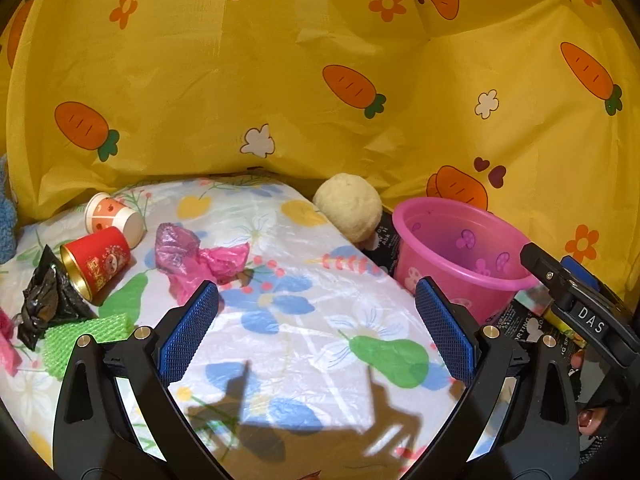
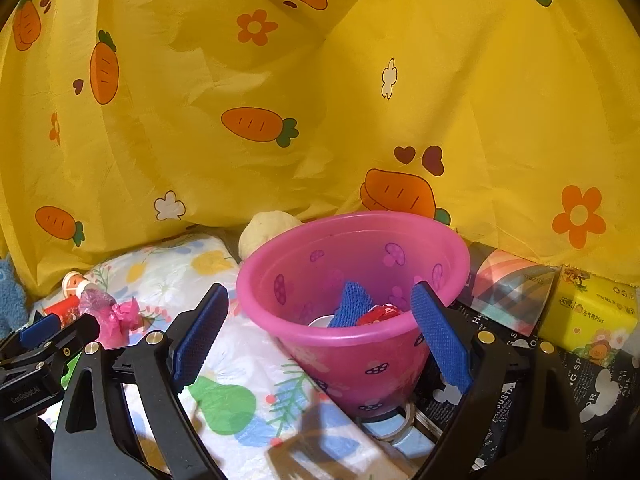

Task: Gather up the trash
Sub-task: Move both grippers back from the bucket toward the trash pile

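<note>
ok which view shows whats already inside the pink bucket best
The right wrist view: it looks down into the pink bucket, showing blue mesh and a red item inside. The left wrist view shows the pink bucket side-on; its contents are hidden.

hidden: bottom of pink bucket [image 2: 356, 304], behind its own rim | blue net [image 2: 352, 304] and red thing [image 2: 378, 315] inside only peek out | cut off: blue fuzzy toy [image 2: 10, 296] at left edge | half hidden: cream ball [image 2: 266, 230] behind bucket
</note>
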Demonstrator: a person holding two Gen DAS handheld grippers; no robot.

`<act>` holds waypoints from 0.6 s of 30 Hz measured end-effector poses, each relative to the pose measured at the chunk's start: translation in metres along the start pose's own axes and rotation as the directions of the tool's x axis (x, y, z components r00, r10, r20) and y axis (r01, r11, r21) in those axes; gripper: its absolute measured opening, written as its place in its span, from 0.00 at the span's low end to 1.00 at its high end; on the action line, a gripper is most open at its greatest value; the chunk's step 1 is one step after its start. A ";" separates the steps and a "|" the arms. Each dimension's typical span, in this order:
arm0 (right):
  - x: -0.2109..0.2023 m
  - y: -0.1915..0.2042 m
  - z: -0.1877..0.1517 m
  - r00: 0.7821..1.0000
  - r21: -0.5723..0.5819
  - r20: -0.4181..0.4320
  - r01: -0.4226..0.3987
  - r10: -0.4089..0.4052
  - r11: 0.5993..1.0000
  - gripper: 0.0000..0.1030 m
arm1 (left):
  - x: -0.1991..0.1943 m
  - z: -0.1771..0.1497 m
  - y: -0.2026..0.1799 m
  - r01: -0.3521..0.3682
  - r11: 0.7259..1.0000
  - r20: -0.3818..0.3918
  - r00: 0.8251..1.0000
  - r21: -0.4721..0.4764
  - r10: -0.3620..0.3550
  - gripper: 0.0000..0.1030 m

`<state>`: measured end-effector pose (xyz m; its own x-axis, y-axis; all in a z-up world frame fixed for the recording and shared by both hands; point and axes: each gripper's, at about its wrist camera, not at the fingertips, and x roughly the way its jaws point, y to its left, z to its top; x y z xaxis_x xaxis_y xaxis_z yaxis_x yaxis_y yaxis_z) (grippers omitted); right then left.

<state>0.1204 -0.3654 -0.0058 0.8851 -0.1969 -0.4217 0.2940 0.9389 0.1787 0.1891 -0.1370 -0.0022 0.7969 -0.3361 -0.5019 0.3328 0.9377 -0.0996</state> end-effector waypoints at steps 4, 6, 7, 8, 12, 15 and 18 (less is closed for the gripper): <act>-0.007 0.014 -0.007 1.000 -0.011 -0.005 -0.025 0.025 1.000 0.87 | -0.012 -0.009 0.016 -0.033 0.999 0.002 0.999 -0.019 0.033 0.94; -0.010 0.022 -0.010 0.999 -0.021 -0.009 -0.043 0.043 0.999 0.87 | -0.017 -0.013 0.023 -0.052 0.998 -0.001 0.999 -0.025 0.052 0.94; -0.011 0.026 -0.011 0.999 -0.026 -0.011 -0.048 0.048 0.998 0.87 | -0.020 -0.015 0.027 -0.060 0.998 -0.002 0.998 -0.029 0.060 0.94; -0.012 0.031 -0.013 0.998 -0.033 -0.012 -0.056 0.056 0.998 0.87 | -0.022 -0.017 0.031 -0.069 0.997 -0.003 0.998 -0.035 0.069 0.94; -0.016 0.049 -0.019 0.996 -0.059 -0.023 -0.091 0.090 0.994 0.87 | -0.031 -0.025 0.048 -0.106 0.993 -0.005 0.994 -0.050 0.106 0.94; -0.017 0.065 -0.023 0.993 -0.079 -0.030 -0.118 0.116 0.990 0.87 | -0.037 -0.030 0.061 -0.147 0.988 -0.011 0.989 -0.057 0.146 0.94; -0.017 0.080 -0.027 0.989 -0.096 -0.042 -0.148 0.145 0.984 0.87 | -0.044 -0.035 0.078 -0.184 0.980 -0.017 0.983 -0.077 0.183 0.94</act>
<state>0.1193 -0.2792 -0.0078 0.9026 -0.0469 -0.4279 0.1236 0.9804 0.1532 0.1622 -0.0460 -0.0182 0.8359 -0.1574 -0.5259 0.1407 0.9874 -0.0720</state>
